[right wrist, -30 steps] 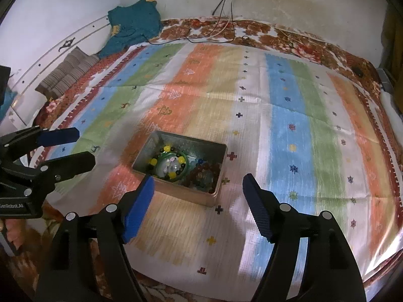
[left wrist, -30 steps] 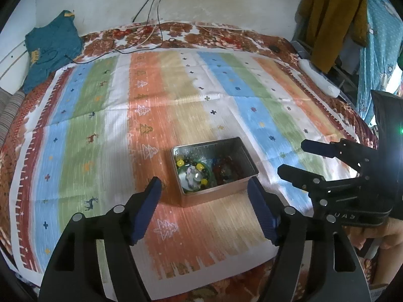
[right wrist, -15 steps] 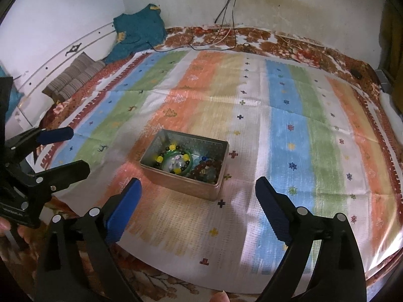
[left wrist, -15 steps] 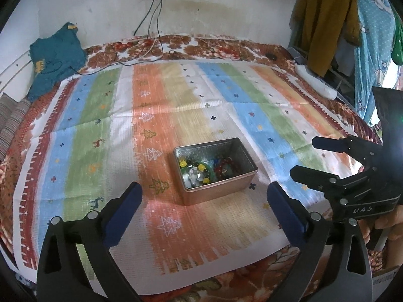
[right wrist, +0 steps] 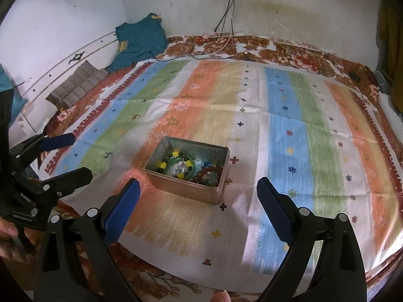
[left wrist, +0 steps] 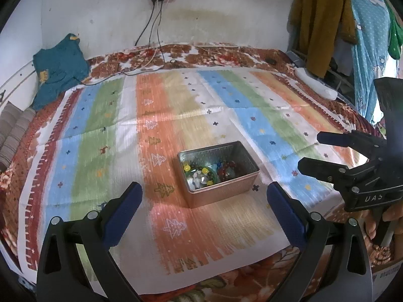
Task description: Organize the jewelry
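An open metal tin (left wrist: 224,194) sits on the striped cloth (left wrist: 161,115) in the near middle. Inside lie a green bangle (right wrist: 189,164), yellow and black beads (right wrist: 163,165) and reddish-brown beads (right wrist: 210,171). My left gripper (left wrist: 203,191) hovers in front of the tin, open wide with nothing between its blue pads. My right gripper (right wrist: 197,186) also hangs in front of the tin, open and empty. Each gripper shows in the other's view, the right gripper (left wrist: 311,151) to the tin's right and the left gripper (right wrist: 80,156) to its left, both clear of it.
The cloth covers a floral bedspread (left wrist: 191,51) that reaches the white wall. A teal garment (left wrist: 59,65) and striped cushions (right wrist: 75,85) lie at the back left. Cables (left wrist: 151,37) hang from a wall socket. Clothes (left wrist: 320,20) hang at the right.
Both grippers' jaws have spread much wider. Both have drawn back a little from the tin, which now looks smaller and farther away.
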A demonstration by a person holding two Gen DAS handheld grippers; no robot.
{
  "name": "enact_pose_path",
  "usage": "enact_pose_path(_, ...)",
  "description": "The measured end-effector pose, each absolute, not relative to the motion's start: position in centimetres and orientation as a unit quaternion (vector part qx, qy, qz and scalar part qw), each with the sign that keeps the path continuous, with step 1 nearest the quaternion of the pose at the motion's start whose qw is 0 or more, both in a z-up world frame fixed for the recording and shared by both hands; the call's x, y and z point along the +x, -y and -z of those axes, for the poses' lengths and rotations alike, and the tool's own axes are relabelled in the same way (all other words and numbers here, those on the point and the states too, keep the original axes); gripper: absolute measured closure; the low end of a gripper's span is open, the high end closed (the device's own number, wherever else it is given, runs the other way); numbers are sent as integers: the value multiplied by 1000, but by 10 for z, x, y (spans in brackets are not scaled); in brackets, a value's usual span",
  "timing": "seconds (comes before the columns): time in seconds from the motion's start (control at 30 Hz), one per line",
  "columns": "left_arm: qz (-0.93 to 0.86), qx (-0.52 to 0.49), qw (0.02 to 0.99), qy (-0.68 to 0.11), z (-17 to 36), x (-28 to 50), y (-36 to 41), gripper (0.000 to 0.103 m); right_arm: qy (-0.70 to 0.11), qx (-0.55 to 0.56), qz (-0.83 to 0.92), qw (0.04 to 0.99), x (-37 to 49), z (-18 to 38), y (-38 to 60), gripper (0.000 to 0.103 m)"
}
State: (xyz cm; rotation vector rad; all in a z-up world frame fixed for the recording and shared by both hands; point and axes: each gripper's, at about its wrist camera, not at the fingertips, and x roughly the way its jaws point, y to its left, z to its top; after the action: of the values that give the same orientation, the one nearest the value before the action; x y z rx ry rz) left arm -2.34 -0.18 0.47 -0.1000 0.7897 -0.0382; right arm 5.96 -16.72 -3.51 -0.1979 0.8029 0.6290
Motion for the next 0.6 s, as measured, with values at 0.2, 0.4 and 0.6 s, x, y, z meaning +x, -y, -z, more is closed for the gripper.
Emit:
enact_pose_path(0.2,13,-43,925,-377,-7,-27,3,6,-363,-87,-305,876,51,29,172,7)
enact_pose_path(0.4,7,-45,932,-360,-11,-35,2,6,-331,-85,-311,887,38,20,177,6)
enact_pose_path(0.6,8,-47,935,-352,-14,-38,2,6,-325,-86,-308,890,34,19,178,6)
